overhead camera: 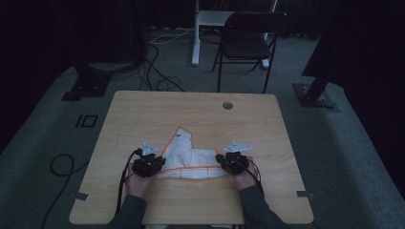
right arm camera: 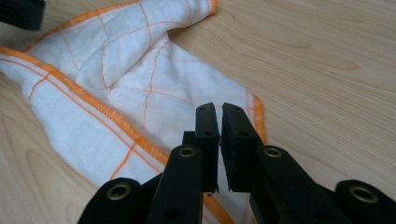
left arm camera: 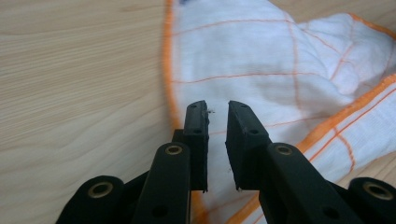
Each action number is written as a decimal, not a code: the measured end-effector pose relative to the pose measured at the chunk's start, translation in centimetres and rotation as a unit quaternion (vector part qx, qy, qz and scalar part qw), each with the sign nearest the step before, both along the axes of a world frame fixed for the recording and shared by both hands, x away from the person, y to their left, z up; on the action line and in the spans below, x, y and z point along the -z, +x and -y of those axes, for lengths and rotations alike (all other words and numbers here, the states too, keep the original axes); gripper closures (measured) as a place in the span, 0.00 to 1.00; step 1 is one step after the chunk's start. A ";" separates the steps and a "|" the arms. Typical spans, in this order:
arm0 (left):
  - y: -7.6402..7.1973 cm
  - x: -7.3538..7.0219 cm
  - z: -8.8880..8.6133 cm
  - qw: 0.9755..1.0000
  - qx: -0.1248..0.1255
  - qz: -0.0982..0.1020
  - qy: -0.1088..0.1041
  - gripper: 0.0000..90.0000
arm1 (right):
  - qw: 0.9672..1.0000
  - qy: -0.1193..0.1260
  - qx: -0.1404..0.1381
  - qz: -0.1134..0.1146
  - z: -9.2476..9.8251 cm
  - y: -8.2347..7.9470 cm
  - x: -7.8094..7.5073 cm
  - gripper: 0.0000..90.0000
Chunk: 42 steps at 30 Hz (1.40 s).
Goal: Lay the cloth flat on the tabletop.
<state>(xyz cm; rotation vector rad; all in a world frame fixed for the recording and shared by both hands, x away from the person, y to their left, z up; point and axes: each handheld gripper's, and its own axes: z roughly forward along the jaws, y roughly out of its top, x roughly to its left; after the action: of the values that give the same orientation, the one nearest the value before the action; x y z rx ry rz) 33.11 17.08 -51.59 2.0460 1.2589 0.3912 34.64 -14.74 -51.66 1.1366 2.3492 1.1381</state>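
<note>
A white cloth [overhead camera: 191,160] with orange stripes and an orange hem lies rumpled on the wooden table [overhead camera: 143,114], near its front edge. My left gripper [overhead camera: 159,163] is at the cloth's left end. In the left gripper view its jaws [left arm camera: 217,112] stand a little apart over the cloth [left arm camera: 261,56], just inside the hem, with nothing between them. My right gripper [overhead camera: 222,160] is at the cloth's right end. In the right gripper view its jaws [right arm camera: 219,112] are almost together above the cloth [right arm camera: 140,88] near its hemmed corner, with no fabric between them.
A round cable hole [overhead camera: 228,105] sits near the table's far edge. Behind the table are a dark folding chair [overhead camera: 248,40], a white desk leg [overhead camera: 196,33] and loose cables [overhead camera: 157,71] on the floor. Dark stands flank the table on both sides.
</note>
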 end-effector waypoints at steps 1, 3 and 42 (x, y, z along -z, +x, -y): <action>0.2 0.2 0.4 1.000 0.003 -0.003 0.000 0.88 | 1.000 -0.004 -0.002 -0.001 -0.3 0.1 0.1 0.96; 0.5 0.7 1.2 1.000 0.013 -0.013 0.008 0.88 | 1.000 -0.011 -0.006 -0.003 -0.8 0.3 0.4 0.96; -5.8 0.9 -0.9 0.998 0.012 -0.022 0.050 0.76 | 0.999 -0.019 -0.008 -0.038 4.2 -3.8 0.8 0.89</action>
<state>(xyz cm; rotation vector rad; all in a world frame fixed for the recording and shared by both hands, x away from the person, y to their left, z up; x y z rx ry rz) 27.30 18.02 -52.50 2.1640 1.2616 0.4074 30.80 -18.90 -52.45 1.1695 2.4303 1.0684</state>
